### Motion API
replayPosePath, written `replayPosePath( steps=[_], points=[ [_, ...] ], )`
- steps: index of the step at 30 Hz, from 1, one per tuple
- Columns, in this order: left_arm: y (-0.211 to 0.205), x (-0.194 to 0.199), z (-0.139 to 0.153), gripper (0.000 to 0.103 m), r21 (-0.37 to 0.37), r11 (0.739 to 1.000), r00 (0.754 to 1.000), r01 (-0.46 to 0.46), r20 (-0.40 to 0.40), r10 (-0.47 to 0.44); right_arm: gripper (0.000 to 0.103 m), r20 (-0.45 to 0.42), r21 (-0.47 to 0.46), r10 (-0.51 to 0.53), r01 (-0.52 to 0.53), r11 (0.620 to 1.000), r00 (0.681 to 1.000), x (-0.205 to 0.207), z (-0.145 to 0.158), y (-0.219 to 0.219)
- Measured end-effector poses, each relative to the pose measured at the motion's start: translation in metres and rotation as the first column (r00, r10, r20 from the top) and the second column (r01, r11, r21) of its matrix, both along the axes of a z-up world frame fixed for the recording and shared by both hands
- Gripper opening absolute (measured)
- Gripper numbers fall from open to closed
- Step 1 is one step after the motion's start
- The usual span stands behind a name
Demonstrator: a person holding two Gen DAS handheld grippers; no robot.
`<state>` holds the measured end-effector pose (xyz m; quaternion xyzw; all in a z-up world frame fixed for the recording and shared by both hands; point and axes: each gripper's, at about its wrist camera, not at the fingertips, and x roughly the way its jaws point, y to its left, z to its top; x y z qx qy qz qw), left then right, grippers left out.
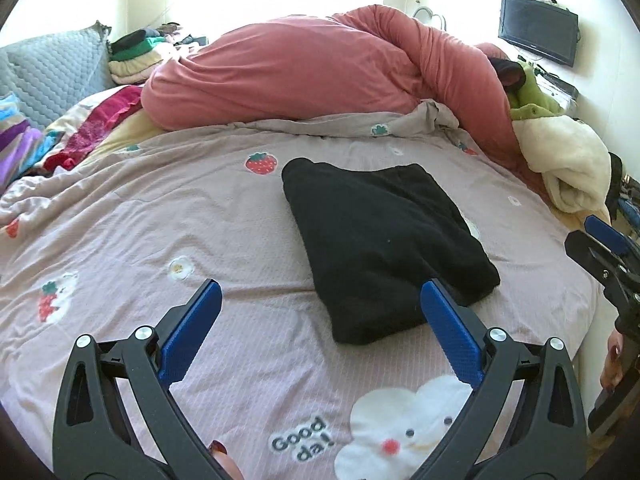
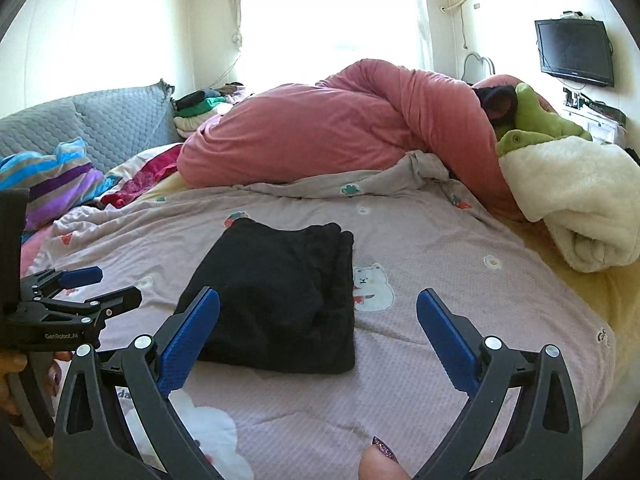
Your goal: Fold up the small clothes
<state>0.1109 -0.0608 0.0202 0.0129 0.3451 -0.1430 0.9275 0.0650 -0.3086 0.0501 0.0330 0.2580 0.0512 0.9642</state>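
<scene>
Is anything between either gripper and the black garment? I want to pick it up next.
Nothing visible. The black garment lies folded on the bedspread, with the open left gripper and right gripper just short of it.

Left black gripper with blue ribbed pads (image 1: 320,292): jaws wide apart, nothing between. Right black blue-padded gripper (image 2: 318,300): same, tilted downward, empty.

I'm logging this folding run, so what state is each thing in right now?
black garment: folded, lying flat on the bedspread, not held.
left gripper: open, empty.
right gripper: open, empty.
pink duvet: bunched up behind.
TV: screen dark.
</scene>
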Motion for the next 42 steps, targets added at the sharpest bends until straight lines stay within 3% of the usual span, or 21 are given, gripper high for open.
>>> replayPosePath(
  steps=[8, 14, 20, 22, 42],
  points=[
    [0.020, -0.026, -0.008, 0.093, -0.026, 0.999, 0.999, -0.034, -0.017, 0.034, 0.098, -0.023, 0.015, -0.007, 0.008, 1.000, 1.000, -0.022, -0.011, 0.013],
    [0.030, -0.042, -0.025, 0.093, -0.022, 0.998, 0.997, -0.058, -0.043, 0.057, 0.098, -0.087, 0.054, -0.026, 0.030, 0.998, 0.996, -0.034, -0.036, 0.023],
    [0.034, -0.049, -0.044, 0.093, -0.020, 0.996, 0.994, -0.084, -0.074, 0.083, 0.098, -0.144, -0.026, -0.054, 0.051, 0.998, 0.988, -0.041, -0.063, 0.040],
    [0.034, -0.050, -0.047, 0.093, -0.021, 0.996, 0.993, -0.082, -0.087, 0.080, 0.098, -0.137, -0.059, -0.048, 0.040, 0.997, 0.989, -0.043, -0.064, 0.045],
    [0.036, -0.054, -0.046, 0.093, 0.000, 0.995, 0.991, -0.102, -0.083, 0.101, 0.098, -0.158, -0.024, -0.041, 0.037, 0.999, 0.987, -0.045, -0.066, 0.044]
  ],
)
